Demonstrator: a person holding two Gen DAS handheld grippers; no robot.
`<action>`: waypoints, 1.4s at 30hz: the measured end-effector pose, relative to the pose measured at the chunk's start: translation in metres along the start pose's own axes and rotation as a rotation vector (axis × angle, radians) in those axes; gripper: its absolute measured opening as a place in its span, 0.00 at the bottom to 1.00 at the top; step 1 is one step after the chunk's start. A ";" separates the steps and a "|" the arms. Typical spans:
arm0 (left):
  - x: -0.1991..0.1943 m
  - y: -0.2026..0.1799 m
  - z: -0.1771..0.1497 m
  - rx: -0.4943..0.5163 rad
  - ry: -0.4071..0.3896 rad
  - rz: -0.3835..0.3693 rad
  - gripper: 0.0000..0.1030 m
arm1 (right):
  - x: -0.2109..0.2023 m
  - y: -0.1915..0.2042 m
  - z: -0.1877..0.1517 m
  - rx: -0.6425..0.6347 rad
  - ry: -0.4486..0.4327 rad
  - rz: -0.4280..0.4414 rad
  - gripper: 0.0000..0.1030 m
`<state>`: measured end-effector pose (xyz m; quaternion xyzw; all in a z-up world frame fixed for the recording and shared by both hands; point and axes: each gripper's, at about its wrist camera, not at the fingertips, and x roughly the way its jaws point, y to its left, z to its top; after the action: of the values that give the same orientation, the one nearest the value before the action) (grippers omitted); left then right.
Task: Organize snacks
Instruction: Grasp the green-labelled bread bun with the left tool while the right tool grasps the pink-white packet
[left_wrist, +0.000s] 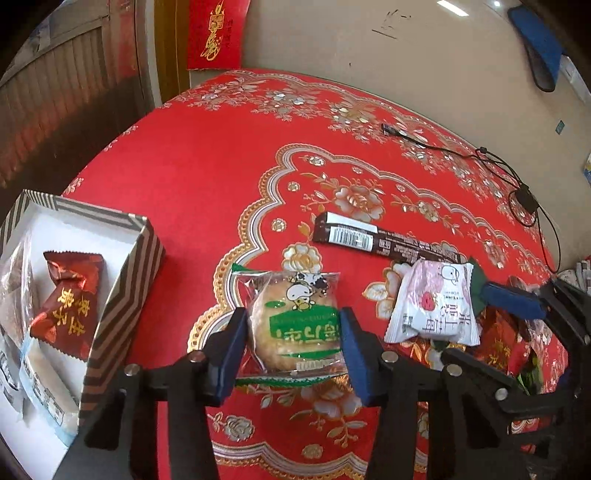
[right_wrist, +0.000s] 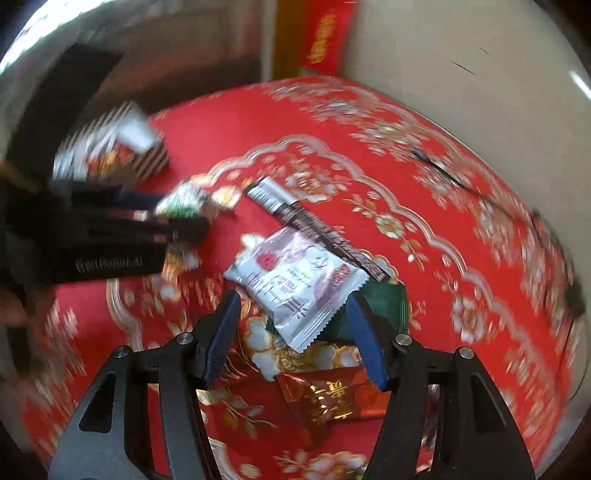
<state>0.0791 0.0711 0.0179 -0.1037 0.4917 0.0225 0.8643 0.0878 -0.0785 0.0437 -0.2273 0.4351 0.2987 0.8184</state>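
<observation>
While your left tongs (left_wrist: 291, 328) pinch the clear-wrapped round biscuit with its green label (left_wrist: 295, 325), striped box (left_wrist: 122, 295) waiting leftward, your right tongs (right_wrist: 291, 332) stand apart around the white-and-pink sachet (right_wrist: 291, 284).

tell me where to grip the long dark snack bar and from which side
Grip the long dark snack bar across its narrow width near the middle, coming down from above. It lies flat on the tablecloth, and its right end is tucked under the white packet, so the barcode end and middle are free.
</observation>
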 end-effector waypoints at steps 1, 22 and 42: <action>0.000 0.000 0.000 -0.002 0.002 -0.004 0.50 | 0.001 0.002 0.000 -0.045 0.010 0.004 0.58; 0.006 0.003 0.016 -0.020 0.042 0.013 0.71 | 0.037 0.007 0.039 -0.455 0.163 -0.055 0.69; 0.008 -0.006 0.012 0.066 -0.008 0.054 0.52 | 0.042 -0.003 0.032 -0.213 0.125 0.080 0.65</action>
<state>0.0947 0.0674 0.0177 -0.0616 0.4913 0.0302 0.8683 0.1271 -0.0479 0.0247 -0.3134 0.4598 0.3610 0.7484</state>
